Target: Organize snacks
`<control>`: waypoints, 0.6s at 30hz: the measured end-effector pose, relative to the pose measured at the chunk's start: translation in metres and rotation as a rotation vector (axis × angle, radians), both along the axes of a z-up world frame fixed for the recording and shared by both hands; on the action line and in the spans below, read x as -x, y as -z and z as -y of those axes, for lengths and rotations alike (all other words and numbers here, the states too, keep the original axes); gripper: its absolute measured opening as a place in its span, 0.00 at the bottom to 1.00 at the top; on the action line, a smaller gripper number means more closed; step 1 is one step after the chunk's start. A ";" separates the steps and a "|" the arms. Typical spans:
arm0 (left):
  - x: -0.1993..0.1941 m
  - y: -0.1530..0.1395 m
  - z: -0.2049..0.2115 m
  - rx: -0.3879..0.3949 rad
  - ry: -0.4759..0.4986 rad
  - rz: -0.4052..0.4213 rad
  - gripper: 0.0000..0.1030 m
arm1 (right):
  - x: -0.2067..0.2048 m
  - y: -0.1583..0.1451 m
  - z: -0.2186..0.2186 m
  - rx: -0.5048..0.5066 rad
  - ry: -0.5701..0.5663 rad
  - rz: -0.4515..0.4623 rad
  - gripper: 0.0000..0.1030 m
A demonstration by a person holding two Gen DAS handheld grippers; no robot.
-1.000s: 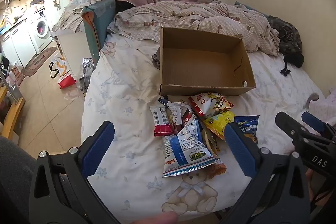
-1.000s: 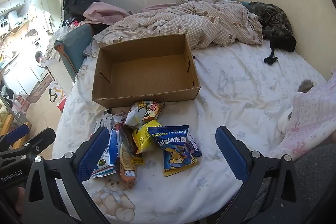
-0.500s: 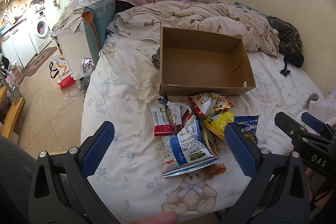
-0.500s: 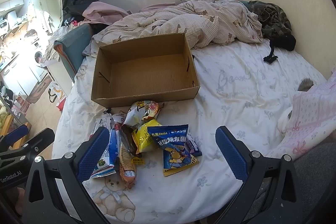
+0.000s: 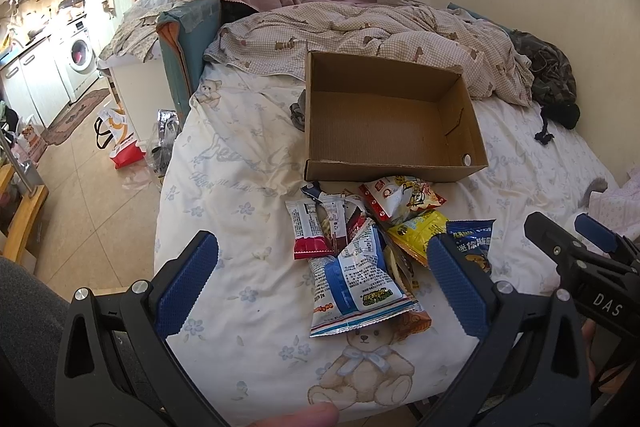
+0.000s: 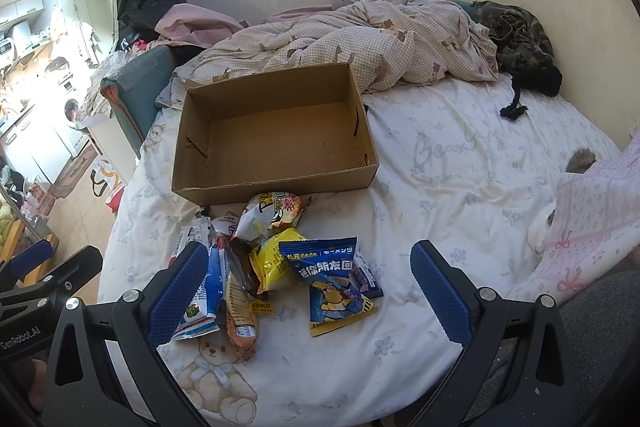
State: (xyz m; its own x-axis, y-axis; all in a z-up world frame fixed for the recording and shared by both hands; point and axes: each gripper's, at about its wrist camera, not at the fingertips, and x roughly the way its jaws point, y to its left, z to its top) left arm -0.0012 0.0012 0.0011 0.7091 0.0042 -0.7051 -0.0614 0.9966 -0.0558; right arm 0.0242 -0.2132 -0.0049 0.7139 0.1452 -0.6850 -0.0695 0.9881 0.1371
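Left tool (image 5: 320,267): apart, holding nothing.
Right tool (image 6: 308,279): apart, holding nothing.
Snack packets (image 6: 276,259): heaped ahead, lower ones half hidden.
Box (image 6: 276,183): beyond the heap.

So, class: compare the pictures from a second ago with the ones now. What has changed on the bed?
Nothing visibly changed. The snack packets lie in the same heap in front of the empty cardboard box, and both the left gripper and the right gripper hang open above the bed, holding nothing.
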 end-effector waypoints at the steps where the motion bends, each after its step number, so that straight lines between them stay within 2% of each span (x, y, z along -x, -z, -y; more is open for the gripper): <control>1: 0.000 0.000 0.000 0.000 0.000 0.000 1.00 | 0.000 0.000 0.000 -0.001 0.000 -0.001 0.99; 18: 0.002 -0.001 0.000 0.004 -0.003 0.000 1.00 | 0.000 0.000 -0.001 0.002 -0.001 -0.002 0.99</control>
